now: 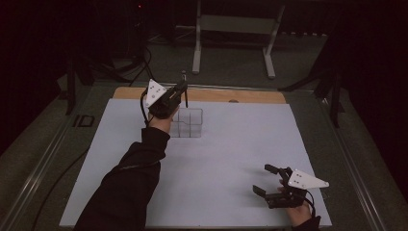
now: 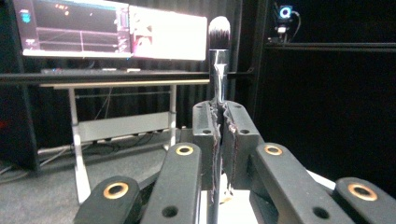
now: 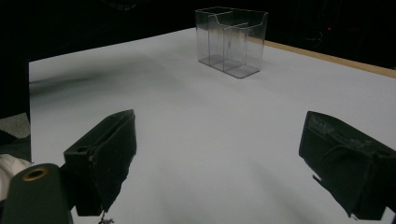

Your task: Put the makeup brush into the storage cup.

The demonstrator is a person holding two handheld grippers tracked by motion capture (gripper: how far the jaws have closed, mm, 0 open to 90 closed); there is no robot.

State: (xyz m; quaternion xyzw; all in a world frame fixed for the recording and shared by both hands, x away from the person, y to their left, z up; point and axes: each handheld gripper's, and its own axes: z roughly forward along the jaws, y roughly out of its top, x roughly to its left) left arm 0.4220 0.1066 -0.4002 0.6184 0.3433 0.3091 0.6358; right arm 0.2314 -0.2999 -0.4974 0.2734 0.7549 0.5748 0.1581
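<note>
Brush [image 2: 218, 56] clamped upright in left tool [image 2: 220, 135], handle end hidden, right tool [image 3: 219, 163] open

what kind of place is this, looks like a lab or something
Probably a recording lab or motion-capture workspace: dark curtained walls, lit monitors on a stand, and a table covered with white sheet, bearing a clear organizer. The left gripper holds a makeup brush.
</note>
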